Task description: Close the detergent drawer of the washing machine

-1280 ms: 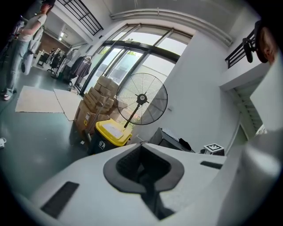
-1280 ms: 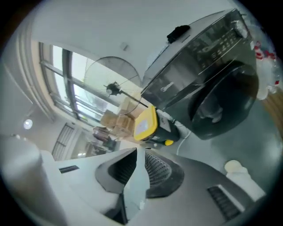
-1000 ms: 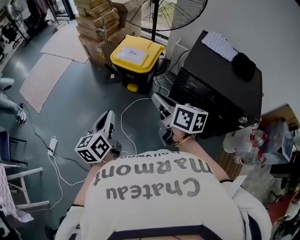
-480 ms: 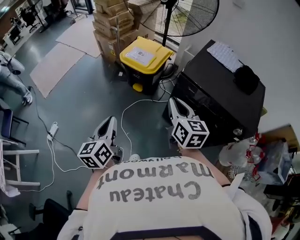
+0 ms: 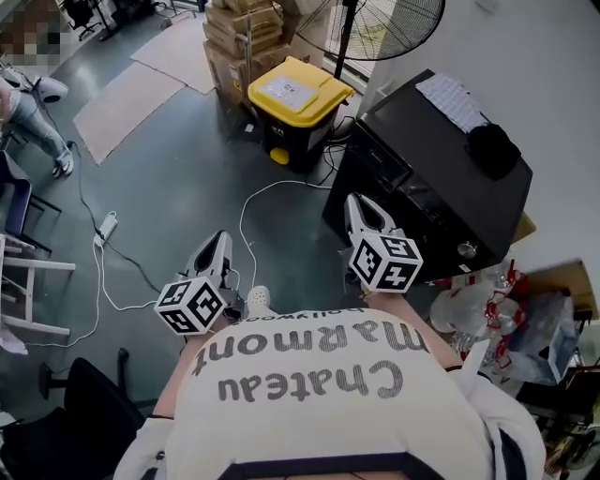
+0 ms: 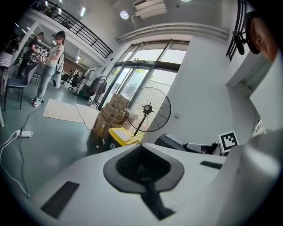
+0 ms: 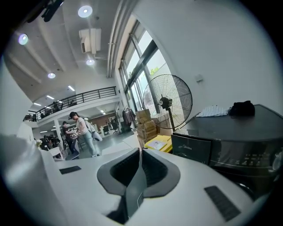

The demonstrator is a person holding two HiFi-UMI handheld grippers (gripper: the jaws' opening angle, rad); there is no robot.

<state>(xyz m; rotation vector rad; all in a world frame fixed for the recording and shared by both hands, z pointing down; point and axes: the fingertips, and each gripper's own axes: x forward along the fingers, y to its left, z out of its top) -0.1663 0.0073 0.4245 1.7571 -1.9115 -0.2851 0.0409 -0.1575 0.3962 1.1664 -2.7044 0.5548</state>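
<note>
You're in a big warehouse-style workshop hall — stacked cardboard boxes (image 5: 239, 37) and a pedestal fan (image 5: 394, 17) top centre, railed mezzanine (image 7: 88, 94) at left.

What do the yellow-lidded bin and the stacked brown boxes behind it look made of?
Yellow-lidded black bin: likely moulded plastic, smooth, with a slight sheen on the lid. Stacked brown boxes: probably cardboard, matte tan with folded flaps.

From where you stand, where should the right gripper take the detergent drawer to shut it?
On its front panel, from straight ahead. The detergent drawer stands proud of the washing machine with a broad upright face toward the shut right gripper, so a square push there, rather than a pinch, should probably do.
</note>
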